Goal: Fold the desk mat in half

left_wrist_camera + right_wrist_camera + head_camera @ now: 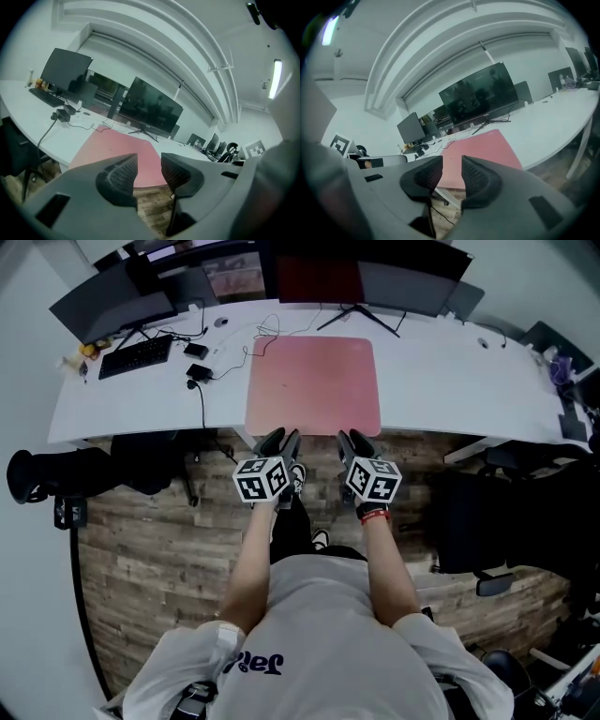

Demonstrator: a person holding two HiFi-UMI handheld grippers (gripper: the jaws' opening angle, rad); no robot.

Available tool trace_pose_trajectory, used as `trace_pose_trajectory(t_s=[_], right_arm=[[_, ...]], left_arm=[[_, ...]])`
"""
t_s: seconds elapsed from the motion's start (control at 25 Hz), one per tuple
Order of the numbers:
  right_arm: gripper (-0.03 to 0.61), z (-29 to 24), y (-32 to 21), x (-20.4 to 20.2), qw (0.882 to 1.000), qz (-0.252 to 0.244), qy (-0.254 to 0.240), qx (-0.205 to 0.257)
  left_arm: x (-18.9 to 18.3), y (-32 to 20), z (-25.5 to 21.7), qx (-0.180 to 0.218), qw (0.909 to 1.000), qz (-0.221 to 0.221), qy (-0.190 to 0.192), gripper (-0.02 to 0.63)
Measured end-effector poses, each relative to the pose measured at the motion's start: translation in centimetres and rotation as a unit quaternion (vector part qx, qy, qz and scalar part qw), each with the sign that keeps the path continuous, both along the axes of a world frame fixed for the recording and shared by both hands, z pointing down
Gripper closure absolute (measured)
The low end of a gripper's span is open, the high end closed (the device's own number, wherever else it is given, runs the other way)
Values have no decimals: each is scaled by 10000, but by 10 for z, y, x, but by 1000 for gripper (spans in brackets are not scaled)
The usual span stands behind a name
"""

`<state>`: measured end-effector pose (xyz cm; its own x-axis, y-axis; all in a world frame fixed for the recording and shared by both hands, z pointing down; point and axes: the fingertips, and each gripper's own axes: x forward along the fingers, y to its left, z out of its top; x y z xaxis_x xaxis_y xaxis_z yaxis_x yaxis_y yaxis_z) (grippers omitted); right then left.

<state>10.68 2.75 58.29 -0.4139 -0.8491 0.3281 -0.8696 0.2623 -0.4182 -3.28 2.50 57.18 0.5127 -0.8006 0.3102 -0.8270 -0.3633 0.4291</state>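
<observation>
My left gripper (281, 440) and right gripper (354, 441) are half open and empty. The desk mat (314, 381) lies just ahead, so both aim at its near edge.

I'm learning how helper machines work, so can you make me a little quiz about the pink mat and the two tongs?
1. Pick one. In the head view, what lies on the long white desk to the left of the flat pink rectangular desk mat?
A) a black keyboard
B) a red cup
C) a green book
2. True or false: the desk mat is already folded in half.
3. Fill in the gap: the left tongs and the right tongs both stand ____, with nothing between them.

Key:
1. A.
2. False, it lies flat on the desk.
3. open.
</observation>
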Motion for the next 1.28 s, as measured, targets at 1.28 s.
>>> trace_pose_trajectory(t_s=[1.28], right_arm=[[391,162,-59,-20,9681,615,-1710,-1727]], left_arm=[[-9,-61,162,-1970,9722,-345,1221,382]])
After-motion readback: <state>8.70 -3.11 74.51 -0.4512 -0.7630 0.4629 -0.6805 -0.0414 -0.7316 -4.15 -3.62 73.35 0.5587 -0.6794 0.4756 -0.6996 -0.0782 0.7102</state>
